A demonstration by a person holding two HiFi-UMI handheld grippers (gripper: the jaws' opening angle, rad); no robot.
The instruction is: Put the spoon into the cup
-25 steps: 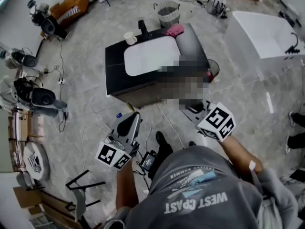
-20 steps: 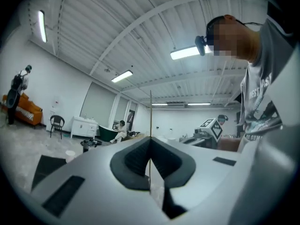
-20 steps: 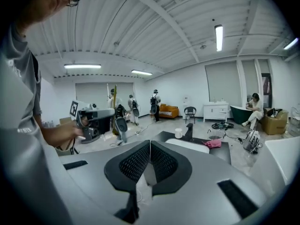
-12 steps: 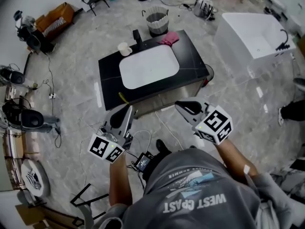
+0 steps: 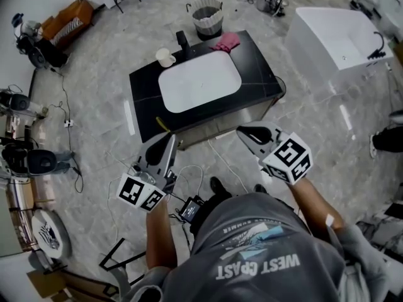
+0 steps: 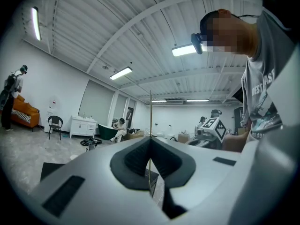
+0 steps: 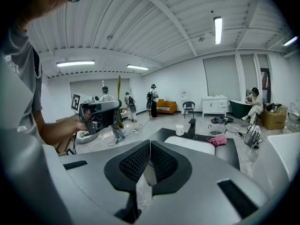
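Observation:
A white cup [image 5: 165,57] stands at the back left corner of the black counter [image 5: 141,93], left of the faucet [image 5: 182,41]; the right gripper view also shows the cup [image 7: 179,130]. My left gripper [image 5: 169,138] hovers just off the counter's front left, shut on a thin yellowish spoon [image 5: 162,125]. The spoon [image 6: 150,116] rises as a thin upright stick from between the closed jaws of the left gripper [image 6: 150,142]. My right gripper [image 5: 242,133] is level with it, off the counter's front right. Its jaws are shut and empty [image 7: 150,144].
A white sink basin [image 5: 200,80] fills the counter's middle, and a pink cloth [image 5: 227,41] lies at its back. A wire basket [image 5: 208,16] stands behind the counter and a white tub [image 5: 340,39] to the right. Cables and camera gear [image 5: 34,162] crowd the floor at left.
Both grippers have come closer to the counter's front edge, the left one rising with the spoon. The head view has shifted, so the counter sits slightly lower and fuller in frame.

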